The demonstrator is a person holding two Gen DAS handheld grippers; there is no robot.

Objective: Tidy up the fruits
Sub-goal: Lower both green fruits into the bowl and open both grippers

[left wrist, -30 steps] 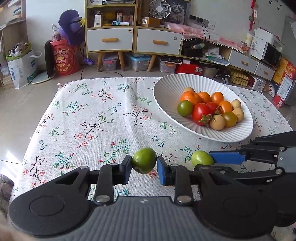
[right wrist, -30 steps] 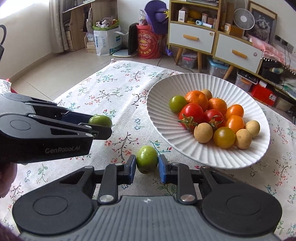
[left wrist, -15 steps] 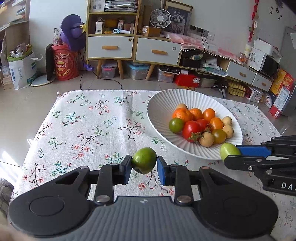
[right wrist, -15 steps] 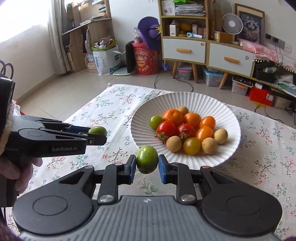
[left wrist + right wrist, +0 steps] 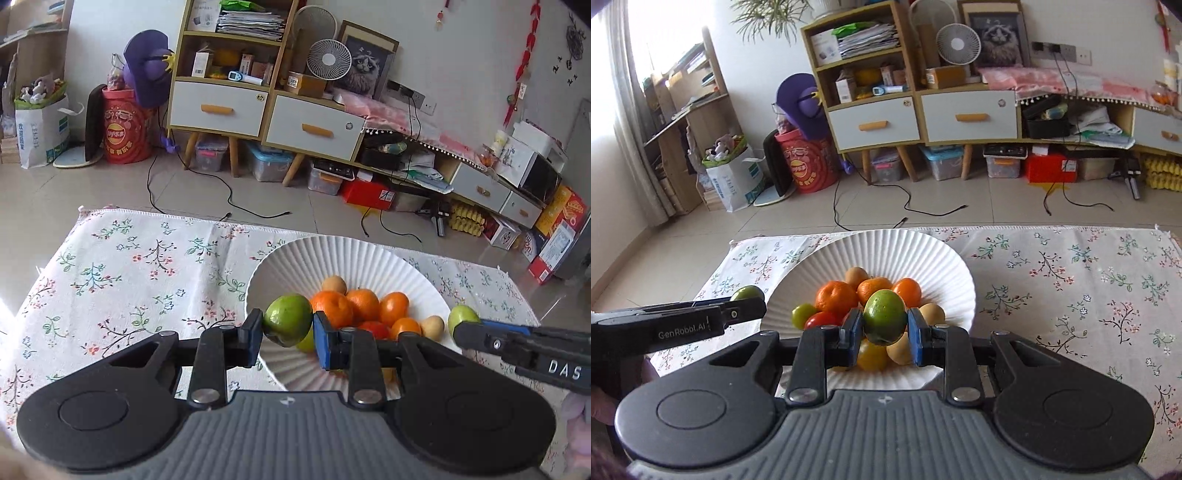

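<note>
I hold one green fruit in each claw, and both hang over the white ribbed plate point(image 5: 945, 254), so the step in hand is the drop-off. My left claw point(image 5: 288, 332) is closed on its green fruit point(image 5: 289, 319) above the plate's near-left rim, just in front of the oranges point(image 5: 334, 306). My right claw point(image 5: 884, 330) is clamped on the other green fruit point(image 5: 885, 316), over the near side of the pile, above a yellow tomato point(image 5: 872, 355). The plate sits on the floral cloth point(image 5: 1071, 280) near the far left part of the desk, as the right wrist view shows it. Next I judge that each claw should come lower before opening, so the fruit settles among the others and does not roll off the rim.
</note>
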